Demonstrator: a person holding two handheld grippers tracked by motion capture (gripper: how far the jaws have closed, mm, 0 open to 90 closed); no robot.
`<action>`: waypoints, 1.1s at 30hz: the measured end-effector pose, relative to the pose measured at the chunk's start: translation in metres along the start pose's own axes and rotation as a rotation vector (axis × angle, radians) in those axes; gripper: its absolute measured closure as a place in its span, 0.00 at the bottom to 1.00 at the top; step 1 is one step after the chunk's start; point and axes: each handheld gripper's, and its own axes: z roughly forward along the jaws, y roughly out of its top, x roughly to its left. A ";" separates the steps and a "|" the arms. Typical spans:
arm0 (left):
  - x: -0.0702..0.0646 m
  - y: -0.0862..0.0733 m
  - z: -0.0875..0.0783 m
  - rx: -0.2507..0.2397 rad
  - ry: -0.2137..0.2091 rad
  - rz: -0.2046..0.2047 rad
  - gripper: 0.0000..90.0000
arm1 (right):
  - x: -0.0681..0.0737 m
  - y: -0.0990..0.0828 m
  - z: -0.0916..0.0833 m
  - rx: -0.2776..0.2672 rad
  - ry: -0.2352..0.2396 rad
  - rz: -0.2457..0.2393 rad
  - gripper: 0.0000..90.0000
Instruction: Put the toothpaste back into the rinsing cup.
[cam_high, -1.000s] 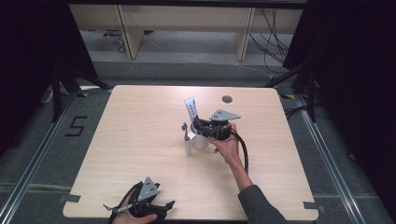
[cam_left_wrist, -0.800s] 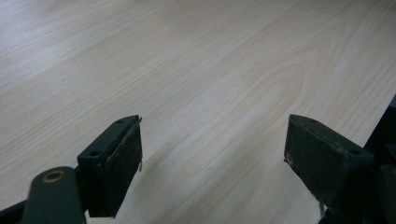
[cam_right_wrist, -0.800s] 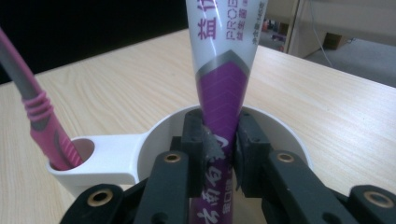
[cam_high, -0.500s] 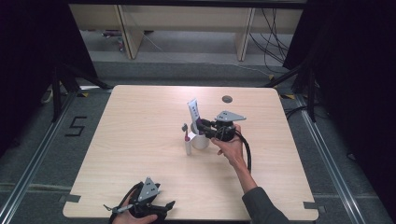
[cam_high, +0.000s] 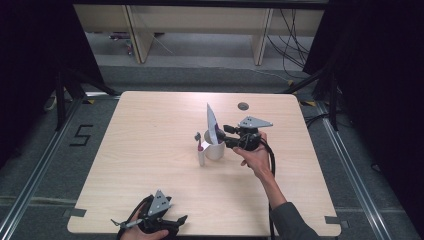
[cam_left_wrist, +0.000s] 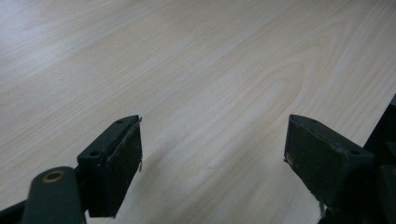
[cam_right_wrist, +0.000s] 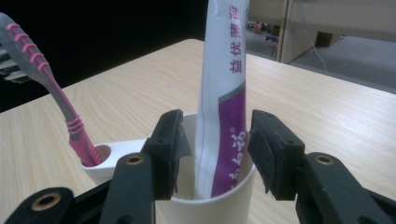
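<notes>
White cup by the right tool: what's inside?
The white plastic cup holds an upright white-and-purple toothpaste tube, standing between the open right tool pads, untouched. The cup wall hides the tube's bottom end and the cup floor.

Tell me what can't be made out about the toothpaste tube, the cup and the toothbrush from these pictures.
- Toothpaste tube: its top is cut off by the upper edge of the right gripper view; its foot is hidden inside the cup.
- Toothbrush: bristles cut off at the left edge of that view; too small in the high view.
- Cup bottom: cut off by the lower edge and by the right gripper, whose jaws have just been opening, the tube between them.
</notes>
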 end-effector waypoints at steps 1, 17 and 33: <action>0.000 0.000 0.000 -0.001 -0.004 0.002 0.21 | -0.001 0.000 -0.002 0.002 -0.009 -0.010 0.60; 0.001 0.000 -0.001 -0.003 0.000 0.004 0.21 | 0.002 0.000 -0.021 0.026 -0.008 0.003 0.57; 0.002 -0.001 -0.001 -0.011 0.002 -0.005 0.21 | 0.002 -0.007 -0.049 0.036 -0.015 -0.005 0.50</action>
